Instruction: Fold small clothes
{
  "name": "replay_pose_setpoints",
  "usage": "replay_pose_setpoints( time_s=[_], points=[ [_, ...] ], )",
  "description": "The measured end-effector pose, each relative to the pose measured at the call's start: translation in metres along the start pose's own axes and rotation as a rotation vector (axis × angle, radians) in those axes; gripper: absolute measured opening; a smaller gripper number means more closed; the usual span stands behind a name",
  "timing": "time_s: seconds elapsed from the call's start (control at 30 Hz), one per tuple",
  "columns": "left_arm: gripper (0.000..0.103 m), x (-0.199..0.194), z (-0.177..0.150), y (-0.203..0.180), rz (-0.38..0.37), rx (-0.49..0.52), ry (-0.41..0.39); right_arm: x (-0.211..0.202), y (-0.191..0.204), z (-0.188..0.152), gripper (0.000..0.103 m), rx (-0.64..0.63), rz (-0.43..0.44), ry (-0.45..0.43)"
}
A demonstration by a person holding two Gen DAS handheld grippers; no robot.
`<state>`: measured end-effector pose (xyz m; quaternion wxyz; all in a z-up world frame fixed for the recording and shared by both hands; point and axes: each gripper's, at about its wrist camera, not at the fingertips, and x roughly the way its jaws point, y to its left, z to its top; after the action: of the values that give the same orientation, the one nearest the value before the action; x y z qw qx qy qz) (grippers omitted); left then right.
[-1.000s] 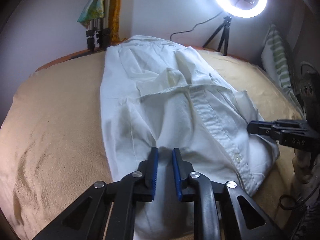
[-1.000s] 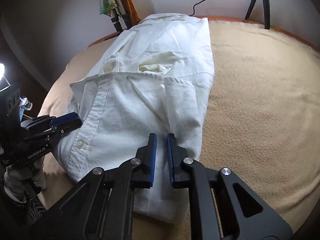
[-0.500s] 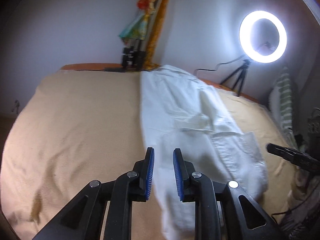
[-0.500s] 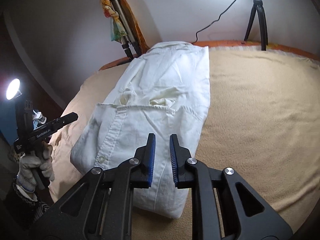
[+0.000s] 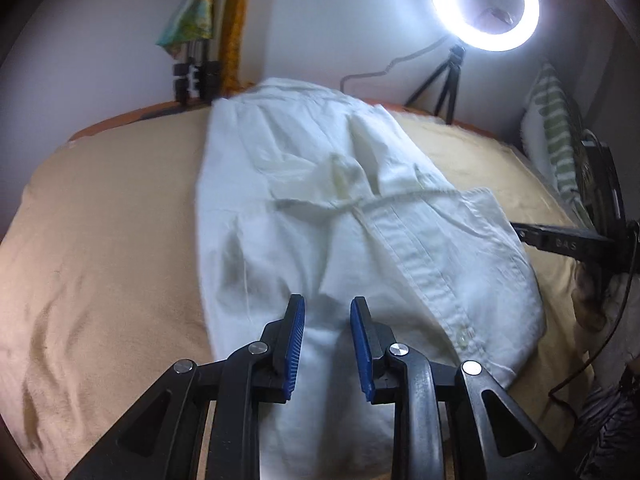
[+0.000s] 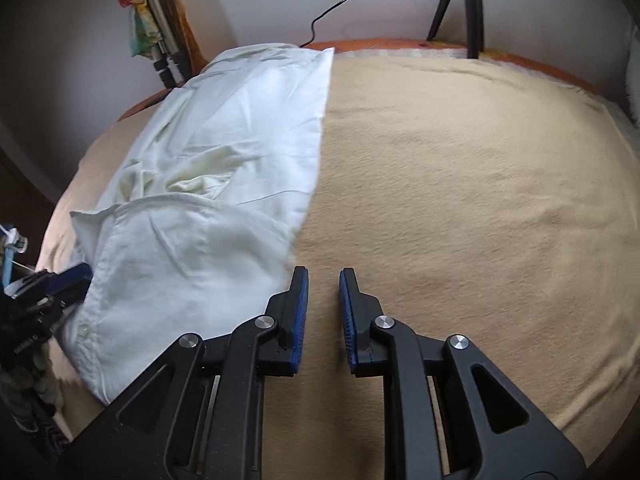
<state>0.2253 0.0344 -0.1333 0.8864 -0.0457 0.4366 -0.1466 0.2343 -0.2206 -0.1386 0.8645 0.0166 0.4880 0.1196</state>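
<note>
A white button-up shirt (image 5: 320,216) lies folded into a long strip on a tan blanket (image 5: 104,240); its near end with the button placket is doubled back over the rest. My left gripper (image 5: 327,334) is open and empty, over the shirt's near end. My right gripper (image 6: 323,312) is open and empty, over bare blanket (image 6: 480,200) just right of the shirt (image 6: 224,184). The right gripper shows at the right edge of the left wrist view (image 5: 524,236), and the left gripper shows at the left edge of the right wrist view (image 6: 68,280).
A lit ring light (image 5: 484,0) on a small tripod (image 5: 448,80) stands at the back right. A dark tripod with coloured cloth (image 5: 196,52) stands at the back wall. A green-striped pillow (image 5: 556,136) and a black fan (image 5: 600,200) are at the right.
Both grippers dropped back low over the bed after a brief lift. The left is again over the shirt's near end. The right has shifted right, off the shirt, onto bare blanket.
</note>
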Motion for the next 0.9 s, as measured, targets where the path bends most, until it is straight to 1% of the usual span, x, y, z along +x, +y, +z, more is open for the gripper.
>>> replay_pose_setpoints(
  time_s=[0.07,0.1,0.13,0.2,0.27,0.33,0.47,0.63,0.67,0.73,0.77,0.8,0.83,0.9],
  points=[
    [0.025,-0.007,0.007,0.009,0.024,-0.025,-0.024,-0.012,-0.004,0.005,0.016,0.02,0.035,-0.037],
    [0.025,-0.01,0.01,0.014,0.025,-0.037,-0.034,-0.018,-0.005,0.008,0.017,0.026,0.054,-0.058],
    [0.027,-0.014,0.015,0.019,0.015,-0.055,-0.047,-0.024,-0.006,0.011,0.019,0.026,0.066,-0.076],
    [0.032,-0.017,0.025,0.027,-0.008,-0.082,-0.065,-0.031,-0.006,0.017,0.019,0.01,0.094,-0.102],
    [0.039,-0.017,0.036,0.032,-0.03,-0.097,-0.073,-0.033,-0.005,0.023,0.019,-0.008,0.104,-0.126],
    [0.039,-0.014,0.048,0.037,-0.037,-0.097,-0.07,-0.032,-0.004,0.03,0.019,-0.029,0.111,-0.149],
    [0.04,0.002,0.071,0.056,-0.039,-0.123,-0.058,-0.018,-0.008,0.048,0.019,-0.033,0.162,-0.114],
    [0.041,0.034,0.106,0.085,0.025,-0.107,-0.017,0.01,-0.014,0.077,0.019,-0.043,0.219,-0.064],
    [0.044,0.041,0.112,0.091,0.024,-0.116,-0.009,0.017,-0.017,0.085,0.02,-0.036,0.235,-0.056],
    [0.047,0.056,0.126,0.108,-0.002,-0.167,-0.002,0.03,-0.022,0.099,0.024,-0.01,0.269,-0.045],
    [0.048,0.063,0.13,0.115,-0.021,-0.195,-0.001,0.037,-0.026,0.106,0.033,0.011,0.289,-0.042],
    [0.053,0.071,0.136,0.123,-0.042,-0.224,0.004,0.046,-0.031,0.115,0.039,0.035,0.303,-0.04],
    [0.056,0.08,0.141,0.13,-0.063,-0.258,0.013,0.052,-0.035,0.122,0.039,0.052,0.309,-0.041],
    [0.056,0.094,0.148,0.138,-0.077,-0.293,0.018,0.067,-0.041,0.137,0.039,0.075,0.329,-0.042]
  ],
)
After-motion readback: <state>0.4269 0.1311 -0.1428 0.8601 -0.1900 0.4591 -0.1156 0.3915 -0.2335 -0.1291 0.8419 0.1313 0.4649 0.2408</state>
